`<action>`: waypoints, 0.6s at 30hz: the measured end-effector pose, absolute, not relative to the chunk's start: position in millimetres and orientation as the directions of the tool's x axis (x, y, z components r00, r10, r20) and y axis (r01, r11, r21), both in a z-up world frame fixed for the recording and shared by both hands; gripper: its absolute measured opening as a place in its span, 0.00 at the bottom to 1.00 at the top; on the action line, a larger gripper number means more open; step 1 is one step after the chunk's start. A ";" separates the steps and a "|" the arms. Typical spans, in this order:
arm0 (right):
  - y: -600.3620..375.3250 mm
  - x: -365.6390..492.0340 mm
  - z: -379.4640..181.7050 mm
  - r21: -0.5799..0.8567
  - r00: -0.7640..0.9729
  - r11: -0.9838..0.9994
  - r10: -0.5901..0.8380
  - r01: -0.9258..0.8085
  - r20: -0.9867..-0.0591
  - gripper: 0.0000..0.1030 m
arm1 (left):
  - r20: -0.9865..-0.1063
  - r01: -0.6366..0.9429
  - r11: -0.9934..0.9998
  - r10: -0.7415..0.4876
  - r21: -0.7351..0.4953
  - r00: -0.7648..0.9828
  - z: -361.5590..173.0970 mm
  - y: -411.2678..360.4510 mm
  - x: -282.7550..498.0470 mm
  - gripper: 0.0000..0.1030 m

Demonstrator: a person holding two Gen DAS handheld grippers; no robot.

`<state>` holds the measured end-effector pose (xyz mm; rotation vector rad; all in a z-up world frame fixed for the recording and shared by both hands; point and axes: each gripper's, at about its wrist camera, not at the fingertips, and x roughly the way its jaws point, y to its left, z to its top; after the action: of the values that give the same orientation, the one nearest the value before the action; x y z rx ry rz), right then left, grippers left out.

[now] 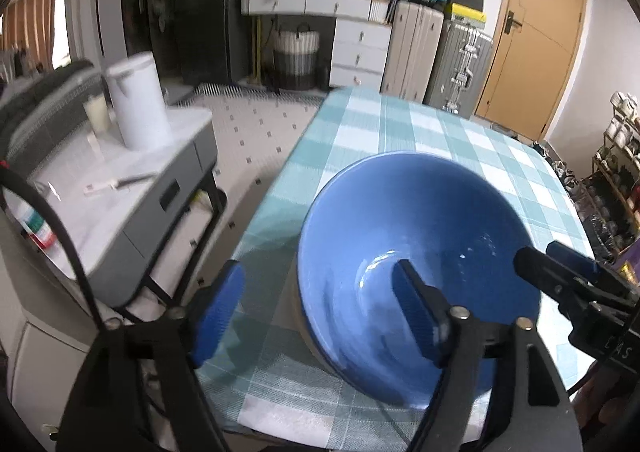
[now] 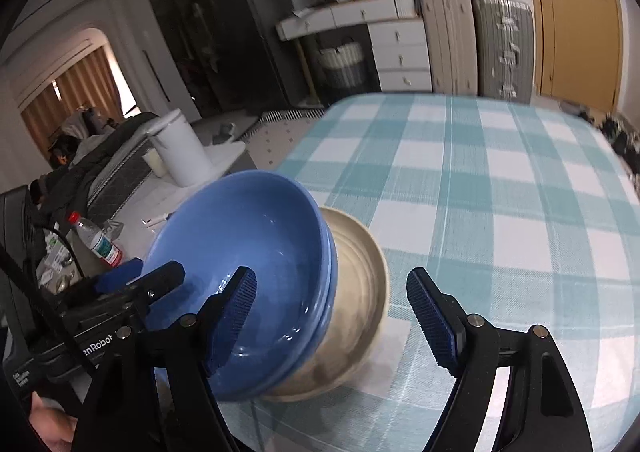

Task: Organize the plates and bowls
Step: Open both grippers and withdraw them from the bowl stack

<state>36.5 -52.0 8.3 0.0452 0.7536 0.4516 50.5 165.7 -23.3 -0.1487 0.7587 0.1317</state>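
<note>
A blue bowl [image 1: 420, 219] [image 2: 248, 228] sits on a stack of beige dishes [image 2: 356, 272] near the front left corner of the table with the teal check cloth [image 1: 400, 123] [image 2: 500, 191]. My left gripper [image 1: 318, 310] is open. It straddles the bowl's left rim, with one pad inside the bowl and one outside, neither pressing. My right gripper [image 2: 334, 318] is open too and spans the bowl's right rim and the beige stack without touching. Each gripper shows at the edge of the other's view: the right gripper [image 1: 552, 258] and the left gripper [image 2: 140, 278].
The table's left edge drops to tiled floor. Beside it stands a grey side cabinet [image 1: 160, 187] with a white canister [image 1: 138, 99] and a water bottle [image 2: 98, 242]. Suitcases [image 1: 460, 59], white drawers and a wooden door [image 1: 536, 31] line the far wall.
</note>
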 end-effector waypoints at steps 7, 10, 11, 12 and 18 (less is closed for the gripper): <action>-70.8 5.0 18.3 0.189 0.678 0.882 0.456 -0.432 -0.577 0.86 | -0.637 -0.172 0.982 0.080 -0.084 0.767 -16.3 156.1 26.3 0.80; -82.0 -9.9 18.4 0.175 0.712 0.891 0.442 -0.419 -0.545 0.89 | -0.612 -0.166 0.983 0.087 -0.074 0.786 -14.0 150.5 16.0 0.82; -85.7 -14.5 18.1 0.164 0.726 0.895 0.434 -0.415 -0.533 0.91 | -0.599 -0.152 0.986 0.082 -0.067 0.797 -12.2 146.8 11.8 0.83; -90.5 -20.4 18.5 0.147 0.744 0.900 0.424 -0.411 -0.516 0.97 | -0.593 -0.140 0.988 0.073 -0.068 0.802 -10.7 143.9 8.0 0.87; -115.7 -45.8 19.7 0.153 0.780 0.905 0.420 -0.396 -0.464 0.99 | -0.542 -0.084 0.994 0.030 -0.076 0.840 -4.5 121.8 -5.1 1.00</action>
<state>-45.8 -115.7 19.7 0.0481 0.5122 0.4407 -5.2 121.8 -4.5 -0.0983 0.5711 0.0601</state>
